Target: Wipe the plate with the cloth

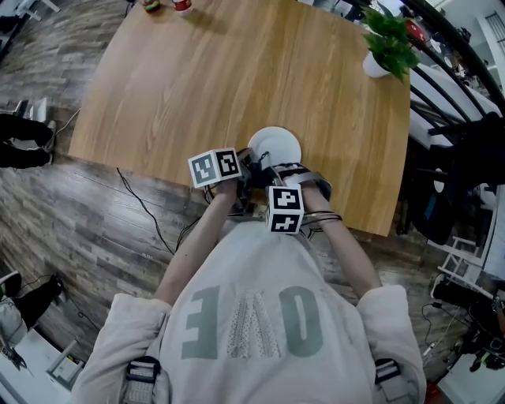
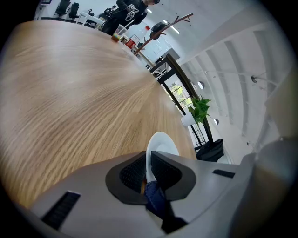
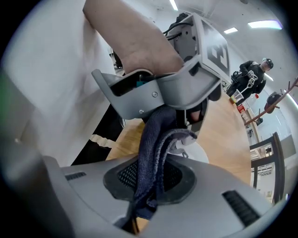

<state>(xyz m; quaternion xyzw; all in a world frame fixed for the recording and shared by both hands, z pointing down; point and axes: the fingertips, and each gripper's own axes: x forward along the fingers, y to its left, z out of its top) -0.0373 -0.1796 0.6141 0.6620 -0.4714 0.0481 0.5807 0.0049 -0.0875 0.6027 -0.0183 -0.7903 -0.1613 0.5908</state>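
A white plate (image 1: 276,144) lies near the table's front edge, just ahead of both grippers. My left gripper (image 2: 149,160) is shut on the plate (image 2: 160,145), whose rim stands edge-on between the pads; a scrap of blue cloth (image 2: 156,197) shows at the base of the jaws. My right gripper (image 3: 153,174) is shut on the dark blue cloth (image 3: 156,144). The cloth runs up toward the left gripper (image 3: 186,79), which sits directly in front, above the plate (image 3: 195,152). In the head view the left gripper (image 1: 245,170) and right gripper (image 1: 272,180) are close together at the plate's near side.
A potted plant (image 1: 388,43) stands at the wooden table's (image 1: 237,71) far right corner, and small cups (image 1: 181,5) at its far edge. A cable (image 1: 150,213) lies on the floor at left. Dark bags and chairs (image 1: 450,181) crowd the right side. A person (image 3: 251,76) stands beyond the table.
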